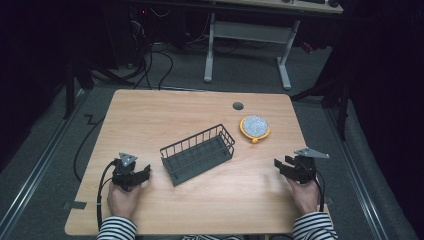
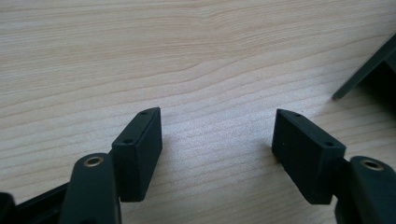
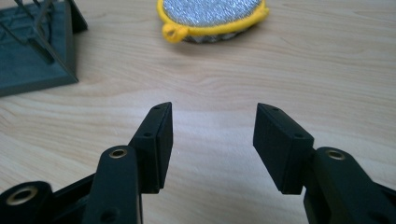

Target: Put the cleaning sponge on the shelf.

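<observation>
Scrubber: I take the round silver scouring pad with the yellow rim [image 1: 255,127] as the thing to pick up; it lies flat on the table [image 1: 150,107], just beyond the right end of the wire basket [image 1: 197,154], apart from it.
Right gripper: my right gripper [image 1: 281,167] is open with nothing between the pads; in the right gripper view the pad [image 3: 212,16] sits straight ahead of the jaws, slightly left of centre, well apart.
Left gripper: my left gripper [image 1: 144,173] is open and empty over bare wood, with the basket's corner [image 2: 369,70] off to its right.
Nearer hand: the right, I judge; the basket stands between the left gripper and the pad.
Axis: the pad is round, so no long axis; its yellow loop [image 3: 172,32] points toward my right jaws.
</observation>
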Available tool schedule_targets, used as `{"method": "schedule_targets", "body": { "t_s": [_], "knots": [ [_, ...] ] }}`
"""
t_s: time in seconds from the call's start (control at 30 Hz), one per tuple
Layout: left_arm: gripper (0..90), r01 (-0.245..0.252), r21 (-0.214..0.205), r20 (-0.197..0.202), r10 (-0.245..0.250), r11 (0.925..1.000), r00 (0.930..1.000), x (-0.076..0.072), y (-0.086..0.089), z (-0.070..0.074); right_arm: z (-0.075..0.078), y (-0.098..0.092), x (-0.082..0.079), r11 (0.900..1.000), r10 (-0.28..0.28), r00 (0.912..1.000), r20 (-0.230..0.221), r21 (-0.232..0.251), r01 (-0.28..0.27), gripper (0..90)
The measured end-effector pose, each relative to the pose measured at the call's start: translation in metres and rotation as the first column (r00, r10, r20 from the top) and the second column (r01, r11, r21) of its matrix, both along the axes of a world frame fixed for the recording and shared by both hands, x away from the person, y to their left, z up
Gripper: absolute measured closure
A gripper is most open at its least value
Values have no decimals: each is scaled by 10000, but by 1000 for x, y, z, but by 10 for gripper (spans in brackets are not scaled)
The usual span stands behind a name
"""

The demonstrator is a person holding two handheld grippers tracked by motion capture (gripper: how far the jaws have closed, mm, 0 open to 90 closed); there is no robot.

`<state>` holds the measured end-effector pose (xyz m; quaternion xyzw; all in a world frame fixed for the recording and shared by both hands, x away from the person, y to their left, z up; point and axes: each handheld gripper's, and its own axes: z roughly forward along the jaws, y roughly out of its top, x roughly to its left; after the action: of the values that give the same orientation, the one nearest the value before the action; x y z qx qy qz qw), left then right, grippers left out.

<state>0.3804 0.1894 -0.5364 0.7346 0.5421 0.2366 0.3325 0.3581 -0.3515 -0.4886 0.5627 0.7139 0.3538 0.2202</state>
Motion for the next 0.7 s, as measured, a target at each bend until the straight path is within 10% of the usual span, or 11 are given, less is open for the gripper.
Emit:
{"method": "schedule_targets", "body": {
  "t_s": [0.7],
  "knots": [
    [313, 79, -8, -27, -79, 10000, 10000, 1, -1, 0, 2, 4, 91, 9970, -586, 9949, -825, 466, 626, 422]
  ]
}}
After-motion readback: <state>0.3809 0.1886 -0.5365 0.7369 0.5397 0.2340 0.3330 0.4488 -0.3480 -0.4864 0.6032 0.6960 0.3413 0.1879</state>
